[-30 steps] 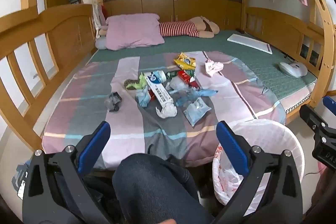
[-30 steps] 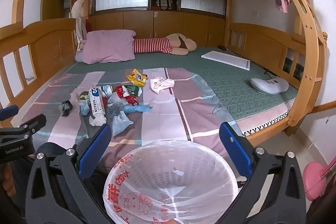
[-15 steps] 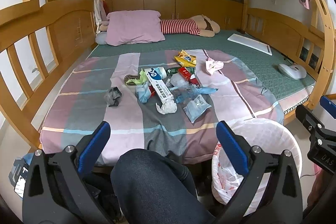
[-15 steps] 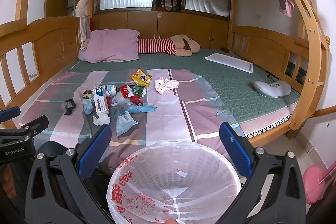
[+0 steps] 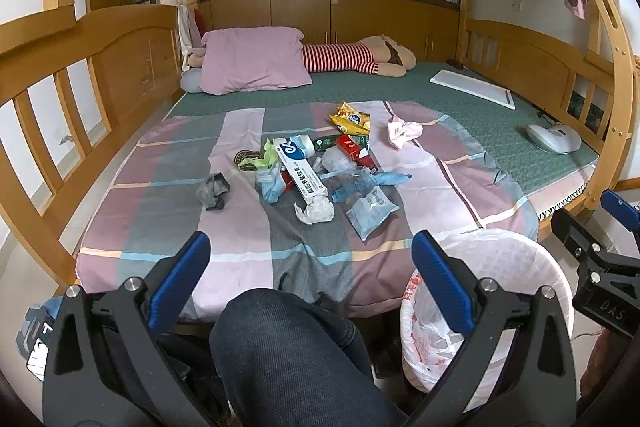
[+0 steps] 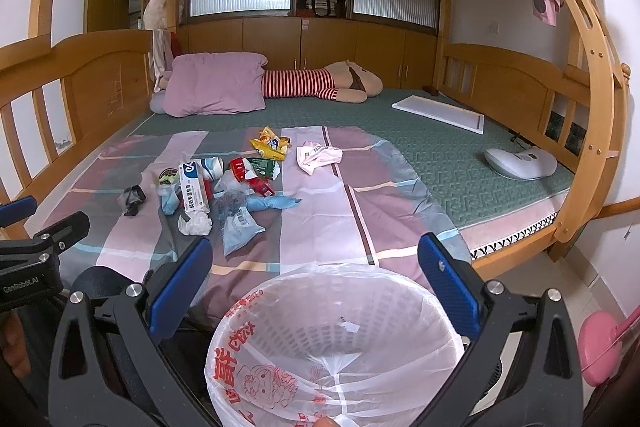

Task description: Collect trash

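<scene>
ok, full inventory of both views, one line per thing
trash pile: a dozen-odd pieces, mixed colours, mid-blanket
grey wad: 1, left of pile
pink-white wrapper: 1, right of pile
blanket: 1, striped pink-grey, on bed
bin: 1, white, clear liner, floor at bed foot
pillow: 1, pink, bed head
plush toy: 1, red-striped, beside pillow
white board: 1, far right
knee: 1, dark jeans
left gripper: open, empty
right gripper: open, above bin
</scene>
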The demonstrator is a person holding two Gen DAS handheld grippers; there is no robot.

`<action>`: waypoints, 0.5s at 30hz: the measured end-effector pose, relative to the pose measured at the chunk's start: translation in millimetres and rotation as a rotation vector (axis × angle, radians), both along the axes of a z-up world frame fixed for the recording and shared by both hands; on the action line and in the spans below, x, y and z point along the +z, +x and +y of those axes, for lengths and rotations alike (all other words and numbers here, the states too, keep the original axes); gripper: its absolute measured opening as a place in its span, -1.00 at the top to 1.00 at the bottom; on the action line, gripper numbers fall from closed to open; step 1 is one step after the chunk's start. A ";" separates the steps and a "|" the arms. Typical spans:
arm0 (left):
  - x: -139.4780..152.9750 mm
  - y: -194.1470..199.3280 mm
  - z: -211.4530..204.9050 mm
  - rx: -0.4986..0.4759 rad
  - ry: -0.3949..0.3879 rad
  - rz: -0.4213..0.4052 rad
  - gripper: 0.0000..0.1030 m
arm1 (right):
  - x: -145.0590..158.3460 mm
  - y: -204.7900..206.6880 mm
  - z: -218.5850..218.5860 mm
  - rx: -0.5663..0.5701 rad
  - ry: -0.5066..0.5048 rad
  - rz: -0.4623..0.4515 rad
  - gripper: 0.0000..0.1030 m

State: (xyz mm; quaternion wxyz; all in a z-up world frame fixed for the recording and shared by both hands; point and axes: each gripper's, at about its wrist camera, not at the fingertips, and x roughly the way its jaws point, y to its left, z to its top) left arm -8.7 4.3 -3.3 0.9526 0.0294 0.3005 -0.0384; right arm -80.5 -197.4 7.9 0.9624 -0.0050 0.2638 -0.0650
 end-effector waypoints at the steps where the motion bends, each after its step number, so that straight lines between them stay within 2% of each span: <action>1: 0.2 -0.6 0.0 0.001 0.000 -0.002 -0.94 | -0.4 -0.3 0.1 0.001 0.001 0.000 -0.95; 15: -0.2 -0.7 -0.1 0.007 0.002 -0.005 -0.94 | -4.0 1.7 3.0 0.005 0.010 0.010 -0.95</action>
